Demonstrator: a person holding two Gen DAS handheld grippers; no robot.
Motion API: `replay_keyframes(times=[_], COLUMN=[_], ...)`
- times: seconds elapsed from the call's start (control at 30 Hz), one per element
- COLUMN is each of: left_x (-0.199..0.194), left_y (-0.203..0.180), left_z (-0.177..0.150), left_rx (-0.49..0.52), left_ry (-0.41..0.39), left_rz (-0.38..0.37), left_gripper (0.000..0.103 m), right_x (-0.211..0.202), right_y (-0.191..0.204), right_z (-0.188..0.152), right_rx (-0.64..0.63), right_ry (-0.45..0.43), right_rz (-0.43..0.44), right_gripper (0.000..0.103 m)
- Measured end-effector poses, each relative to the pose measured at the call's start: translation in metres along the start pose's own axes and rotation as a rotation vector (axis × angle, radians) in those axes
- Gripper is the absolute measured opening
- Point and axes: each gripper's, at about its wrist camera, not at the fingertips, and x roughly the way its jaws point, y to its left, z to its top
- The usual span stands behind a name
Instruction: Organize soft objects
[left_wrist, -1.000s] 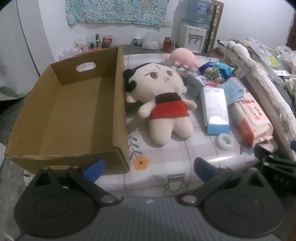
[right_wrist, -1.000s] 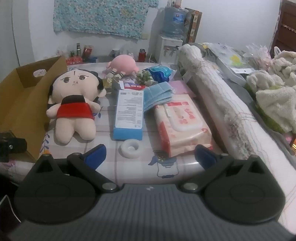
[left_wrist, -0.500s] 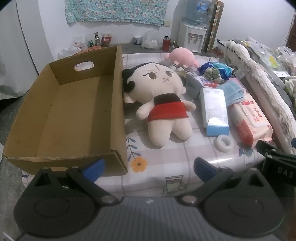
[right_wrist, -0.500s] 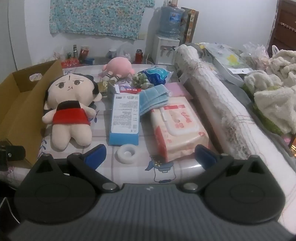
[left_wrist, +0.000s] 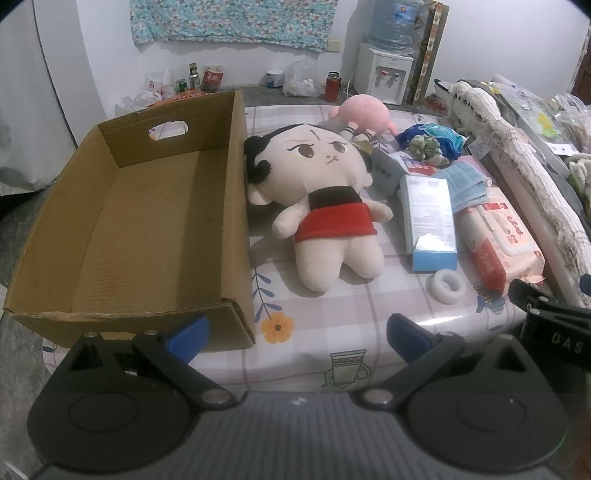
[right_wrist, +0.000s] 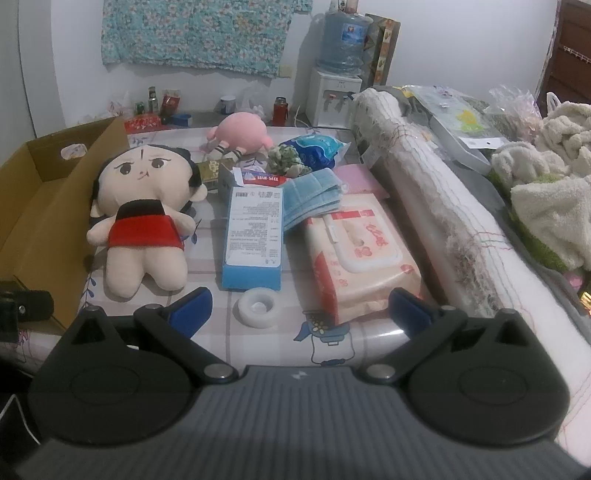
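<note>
A plush doll (left_wrist: 321, 195) with black hair and a red dress lies face up on the table, right beside an empty cardboard box (left_wrist: 140, 221); it also shows in the right wrist view (right_wrist: 144, 218). A pink plush (left_wrist: 364, 114) lies behind it, also seen from the right (right_wrist: 242, 134). A stack of blue face masks (right_wrist: 310, 197) and a green scrunchie (right_wrist: 288, 158) lie further right. My left gripper (left_wrist: 297, 336) is open and empty at the table's near edge. My right gripper (right_wrist: 299, 310) is open and empty, above a tape roll (right_wrist: 257, 306).
A blue-and-white carton (right_wrist: 255, 236), a pack of wet wipes (right_wrist: 360, 254) and a blue packet (right_wrist: 314, 147) lie on the table. A rolled white mat (right_wrist: 424, 206) runs along the right edge. Towels (right_wrist: 550, 206) are piled at the far right.
Both grippers have pulled back and risen slightly, so the table objects sit a little farther away. Nothing on the table has moved.
</note>
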Motion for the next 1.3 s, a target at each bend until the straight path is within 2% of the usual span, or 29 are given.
replay_keyframes(times=[1.3], left_x=[-0.0006], left_y=[0.0075], left_z=[-0.0007], left_rx=[-0.004], left_ry=[0.003], left_rz=[-0.008], left_gripper=[0.103], right_x=[0.0014], right_y=[0.0034], right_z=[0.0007], right_rx=[0.002], right_ry=[0.003], right_rz=[0.002], right_gripper=[0.102])
